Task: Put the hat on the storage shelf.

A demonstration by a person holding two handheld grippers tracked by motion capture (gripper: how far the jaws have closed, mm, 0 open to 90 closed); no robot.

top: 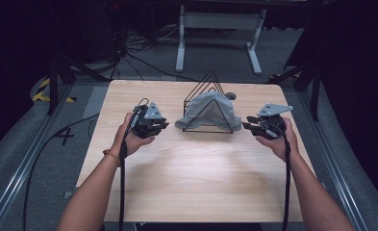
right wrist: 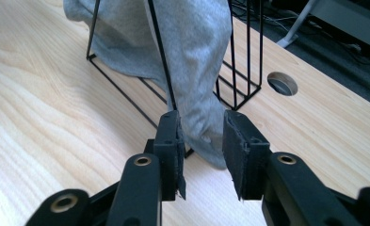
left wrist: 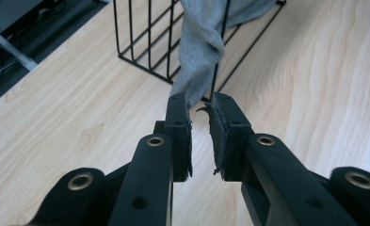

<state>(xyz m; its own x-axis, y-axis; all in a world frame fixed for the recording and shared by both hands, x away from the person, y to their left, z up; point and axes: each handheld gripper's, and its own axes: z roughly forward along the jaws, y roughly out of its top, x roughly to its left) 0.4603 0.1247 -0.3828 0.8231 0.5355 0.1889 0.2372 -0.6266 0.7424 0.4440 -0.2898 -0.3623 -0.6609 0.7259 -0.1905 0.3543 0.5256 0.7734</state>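
Observation:
A grey cloth [top: 208, 111] is draped over a black wire rack [top: 210, 79] shaped like a triangle, at the back middle of the wooden table [top: 191, 168]. My left gripper [top: 163, 126] sits just left of the rack, pointing at it. In the left gripper view its jaws [left wrist: 200, 106] stand a narrow gap apart with nothing between them, and the cloth's [left wrist: 197, 52] hanging end lies just beyond the tips. My right gripper [top: 248, 122] is at the rack's right side. Its jaws [right wrist: 202, 122] stand apart around the cloth's [right wrist: 192, 47] drooping end without pressing on it.
A round cable hole [right wrist: 282, 83] is cut in the table behind the rack. The table's wide front half is bare wood. Beyond the far edge stand a white frame [top: 220, 21] and cables on a grey floor.

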